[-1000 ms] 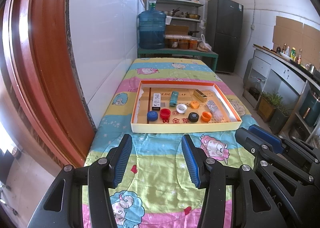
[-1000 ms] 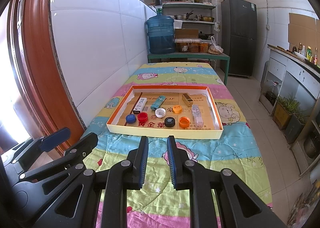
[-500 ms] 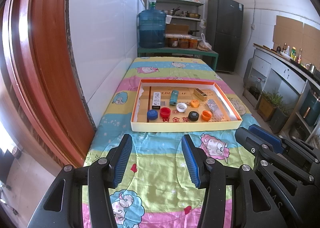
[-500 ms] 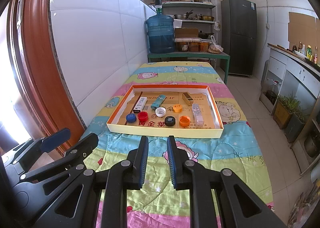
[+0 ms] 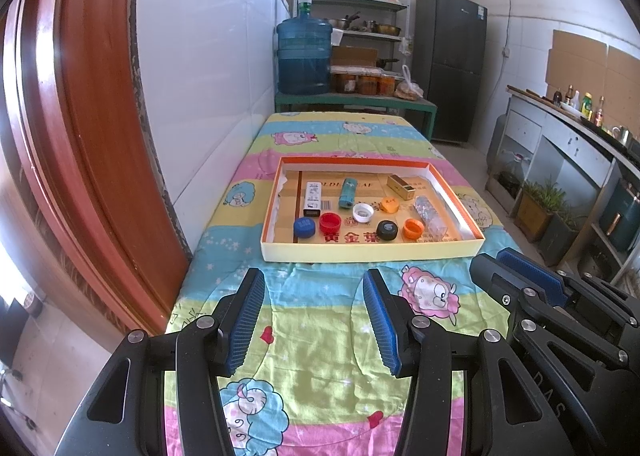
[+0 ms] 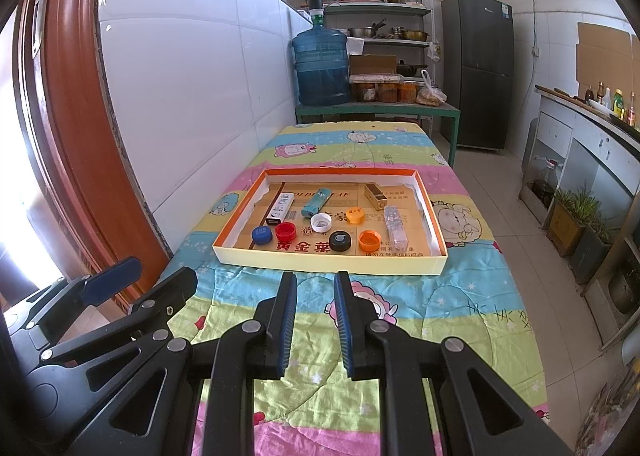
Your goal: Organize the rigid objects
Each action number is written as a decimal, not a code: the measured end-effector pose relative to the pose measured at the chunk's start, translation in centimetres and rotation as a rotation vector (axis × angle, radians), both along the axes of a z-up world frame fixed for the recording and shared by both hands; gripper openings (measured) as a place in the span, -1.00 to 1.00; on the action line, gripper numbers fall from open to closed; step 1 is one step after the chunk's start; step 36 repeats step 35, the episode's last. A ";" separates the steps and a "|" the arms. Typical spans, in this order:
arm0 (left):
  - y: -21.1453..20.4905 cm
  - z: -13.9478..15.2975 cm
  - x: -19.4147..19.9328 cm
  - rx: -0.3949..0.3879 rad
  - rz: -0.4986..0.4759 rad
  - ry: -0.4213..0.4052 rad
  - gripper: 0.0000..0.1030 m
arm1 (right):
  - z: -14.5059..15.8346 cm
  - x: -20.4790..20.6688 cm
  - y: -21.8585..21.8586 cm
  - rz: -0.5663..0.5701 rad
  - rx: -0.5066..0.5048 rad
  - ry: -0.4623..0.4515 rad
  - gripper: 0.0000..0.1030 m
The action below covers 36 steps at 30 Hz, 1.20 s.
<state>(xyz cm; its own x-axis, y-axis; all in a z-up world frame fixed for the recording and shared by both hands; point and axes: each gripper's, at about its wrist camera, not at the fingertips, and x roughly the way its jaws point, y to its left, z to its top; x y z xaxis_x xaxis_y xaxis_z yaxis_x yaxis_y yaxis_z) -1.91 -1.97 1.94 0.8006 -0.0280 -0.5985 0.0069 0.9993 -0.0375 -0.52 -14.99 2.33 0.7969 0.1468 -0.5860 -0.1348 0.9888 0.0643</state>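
2 long edges bound the desk (image 6: 460, 336): its left side runs close along the white tiled wall (image 6: 192, 96), and its right side drops off to open tiled floor (image 6: 492, 196), which is where the free room lies. Near the desk's middle sits a shallow cardboard tray (image 5: 360, 252) with a raised rim, and a wide band of bare cartoon-print cloth lies between the tray's near wall and both claws. The left claw (image 5: 314, 320) hovers above that cloth with its blue-padded jaws spread apart, holding nothing and touching nothing. The right claw (image 6: 316, 320) hovers just to its right with jaws drawn close together, a narrow gap showing between the pads and nothing in it. Inside the tray lie the rigid objects: along the near row a blue cap (image 5: 304, 227), a red cap (image 5: 330, 222), a black cap (image 5: 387, 230) and an orange cap (image 5: 413, 228); a little farther back a white cap (image 5: 363, 213) and a smaller orange cap (image 5: 389, 205). Behind them lie a white-and-black box (image 5: 313, 198), a teal tube (image 5: 347, 194), a gold box (image 5: 401, 187) and, near the right wall, a clear plastic piece (image 5: 427, 212). All stand apart from one another. The tray's rim stands between the claws and these things. Past the desk's far end a green bench (image 6: 376, 110) carries a big blue water jug (image 6: 320, 68) and jars, with shelves (image 6: 372, 4) and a dark fridge (image 6: 478, 68) behind. A red-brown door frame (image 6: 68, 136) rises at the left.
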 end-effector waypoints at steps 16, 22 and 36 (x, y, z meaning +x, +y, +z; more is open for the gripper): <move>0.0 -0.1 0.0 -0.001 0.000 0.002 0.03 | -0.2 0.0 0.0 0.001 0.002 0.003 -0.64; 0.0 0.0 0.0 -0.001 0.000 0.003 0.03 | -0.3 0.0 0.0 0.001 0.003 0.003 -0.64; 0.0 -0.6 -0.4 0.001 0.004 0.004 0.03 | -0.2 0.0 0.0 0.000 0.003 0.004 -0.64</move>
